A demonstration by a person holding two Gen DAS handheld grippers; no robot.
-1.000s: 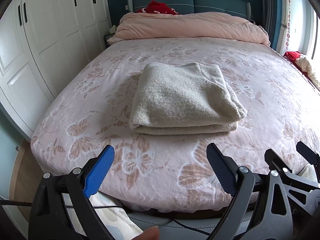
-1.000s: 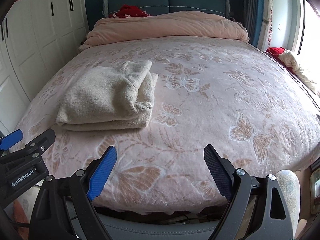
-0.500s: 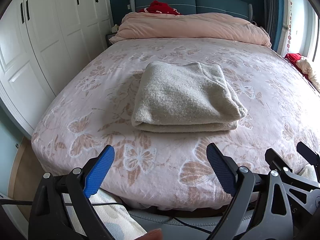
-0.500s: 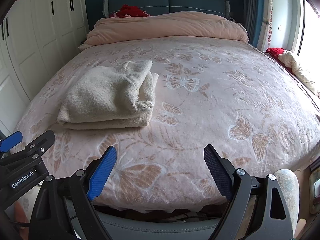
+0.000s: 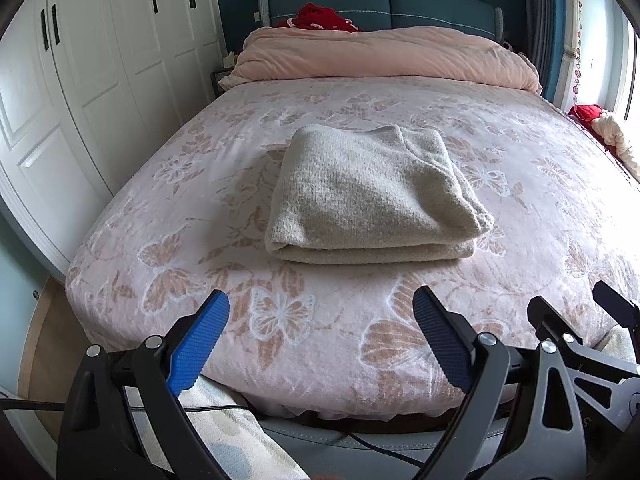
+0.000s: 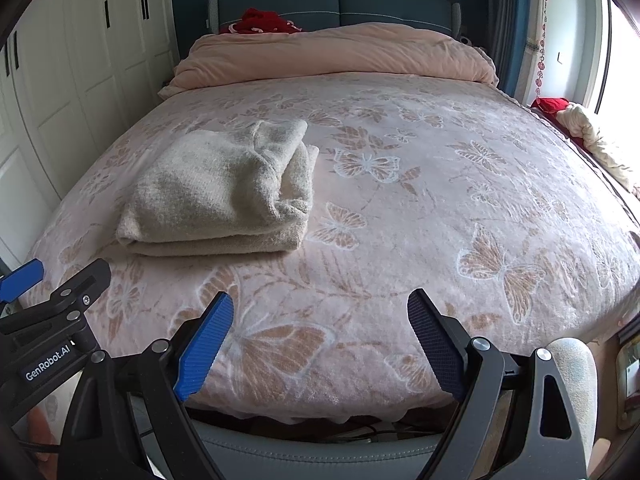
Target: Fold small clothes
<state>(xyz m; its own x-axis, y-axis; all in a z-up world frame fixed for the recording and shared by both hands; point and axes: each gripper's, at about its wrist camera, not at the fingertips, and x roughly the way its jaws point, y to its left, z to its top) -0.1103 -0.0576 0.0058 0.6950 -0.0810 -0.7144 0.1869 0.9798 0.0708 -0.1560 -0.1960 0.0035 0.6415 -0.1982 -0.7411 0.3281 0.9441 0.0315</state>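
A cream knitted garment (image 5: pixel 372 196) lies folded into a thick rectangle on the pink butterfly bedspread (image 5: pixel 320 320); the right wrist view has the same garment (image 6: pixel 224 192) at left of centre. My left gripper (image 5: pixel 320 340) hangs open over the bed's foot edge, well short of the garment, nothing between its blue pads. My right gripper (image 6: pixel 320 340) is open too, further right along the same edge, with bare bedspread (image 6: pixel 440 200) beyond it. Each view catches part of the other gripper at its side.
A rolled pink duvet (image 5: pixel 384 60) lies across the head of the bed with a red cloth (image 5: pixel 320 18) behind it. White wardrobe doors (image 5: pixel 80 100) line the left side. More cloth (image 6: pixel 592 136) is heaped by the window at right. A cable (image 5: pixel 360 440) runs below the bed's foot.
The left wrist view has drifted slightly, so the garment sits a little higher in it. Both grippers stay open and the garment lies unmoved.
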